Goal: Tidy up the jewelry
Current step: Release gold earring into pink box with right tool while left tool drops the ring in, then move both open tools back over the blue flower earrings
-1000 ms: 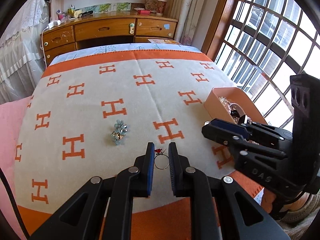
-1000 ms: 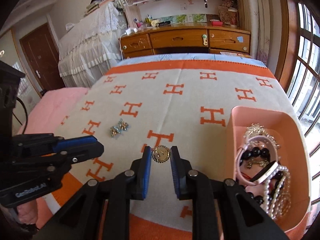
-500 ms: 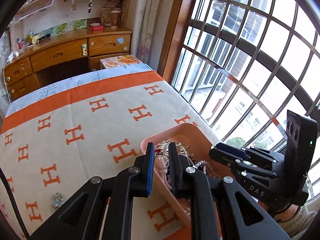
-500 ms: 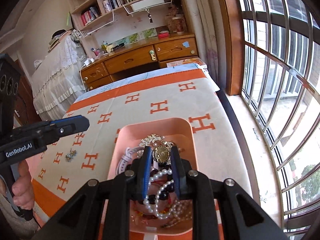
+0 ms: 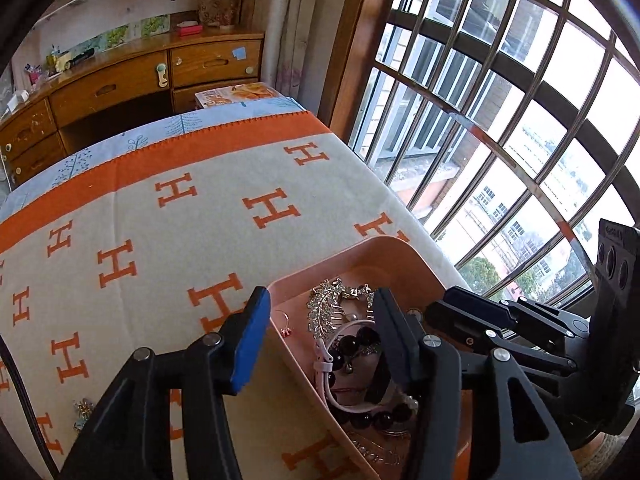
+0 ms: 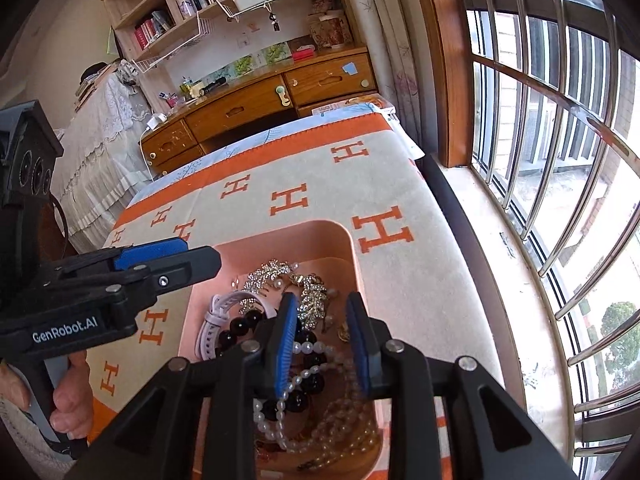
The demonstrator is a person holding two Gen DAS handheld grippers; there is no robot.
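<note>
- The pink tray (image 5: 352,252) sits on the blanket (image 5: 160,240) at the window side of the bed, and both grippers hang right over it.
- The left gripper (image 5: 316,336) straddles the tray's near-left wall: one finger is out over the blanket, the other is over the heap of jewelry.
- Its jaws stand wide apart and hold nothing.
- A thin ring (image 5: 283,322) with a small red piece lies on the tray floor between those fingers, close to the wall.
- A sparkly leaf brooch (image 5: 324,312) lies just beyond the ring, its long axis running from near the left gripper toward the tray's far rim.
- A white band (image 5: 326,364) loops around a string of dark beads (image 5: 356,340) below the brooch.
- The right gripper (image 6: 322,320) is over the middle of the tray, its jaws parted and empty.
- A pearl string (image 6: 304,348) and the dark beads lie between and under its fingers; whether the fingers touch them I can't quite tell.
- A small gold piece (image 6: 343,332) sits by the inner face of the right finger, too small to make out.
- One more small cluster (image 5: 82,410) lies out on the blanket, well apart from the tray, left of the left gripper.
</note>
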